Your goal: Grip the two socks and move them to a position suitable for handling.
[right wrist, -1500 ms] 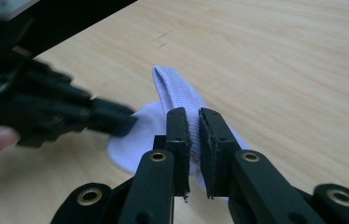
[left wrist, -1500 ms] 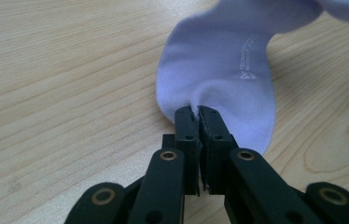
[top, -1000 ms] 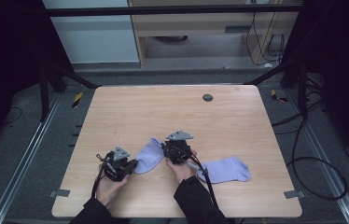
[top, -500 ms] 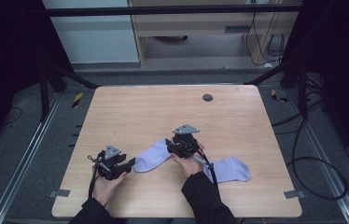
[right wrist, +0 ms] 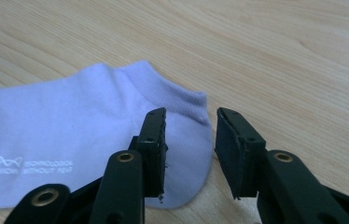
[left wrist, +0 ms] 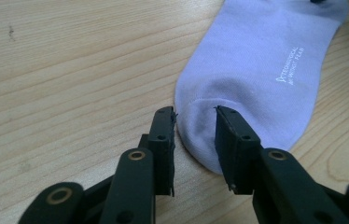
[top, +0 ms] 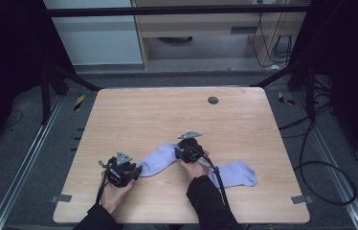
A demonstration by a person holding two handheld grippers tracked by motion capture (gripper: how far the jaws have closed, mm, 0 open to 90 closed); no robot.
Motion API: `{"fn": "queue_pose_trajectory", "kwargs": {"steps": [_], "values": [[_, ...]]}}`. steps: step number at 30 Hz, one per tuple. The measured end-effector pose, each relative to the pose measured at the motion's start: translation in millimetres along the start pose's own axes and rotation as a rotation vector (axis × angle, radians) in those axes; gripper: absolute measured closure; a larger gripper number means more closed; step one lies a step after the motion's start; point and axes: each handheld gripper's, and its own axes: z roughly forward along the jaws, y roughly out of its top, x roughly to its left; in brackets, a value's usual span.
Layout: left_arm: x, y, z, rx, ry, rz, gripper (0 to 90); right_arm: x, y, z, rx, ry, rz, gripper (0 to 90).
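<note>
Two lilac socks lying flat on the wooden desk [top: 134,115], toward its near edge. Nearer-centre sock [top: 160,160] stretched slantwise between the two grippers, toe end pointing to the near left corner, cuff end toward the middle; small white lettering printed on its upper side. Left gripper [left wrist: 195,135] held low at the toe, released, jaws parted with the rounded toe tip lying in the gap between them, not pinched; whether the pads brush the fabric cannot be told. Right gripper [right wrist: 190,140] at the opposite end, likewise released, jaws apart over the ribbed cuff and heel, one jaw above the cloth, the other above bare wood just beside the sock's edge. Second sock [top: 237,173] lying apart, nearer the right edge, partly crossed by the right gripper's cable. Small dark round fitting [top: 212,100] set in the desk toward the far edge.
</note>
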Motion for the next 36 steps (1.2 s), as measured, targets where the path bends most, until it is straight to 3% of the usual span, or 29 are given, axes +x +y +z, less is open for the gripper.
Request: {"fn": "queue_pose_trajectory", "kwargs": {"steps": [4,8,10,14,19,27,36], "values": [[-0.8,0.2,0.1,0.002,0.003,-0.008,74.0,-1.1,-4.0,3.2,0.016,-0.003,-0.001,70.9],[-1.1,1.2,1.0,0.002,-0.012,-0.022,83.4,-2.0,-4.6,1.4,0.025,0.004,0.025,86.6],[-2.1,2.2,1.2,0.004,-0.007,-0.013,86.4,-0.4,-4.4,0.3,0.028,0.008,0.023,88.1],[2.2,5.5,-4.5,-0.019,-0.007,-0.013,86.9,1.9,-5.6,-6.3,0.008,0.031,0.021,88.3],[15.3,11.1,-17.7,-0.062,0.043,-0.013,87.0,10.6,-8.3,-23.5,-0.019,0.076,0.018,87.9],[32.7,8.1,-16.7,-0.019,0.100,-0.015,86.3,35.9,-22.5,-28.4,-0.013,0.150,0.010,86.5],[37.8,5.3,-12.4,0.004,0.117,-0.019,82.7,42.4,-29.2,-19.8,0.011,0.144,0.007,79.0]]}}
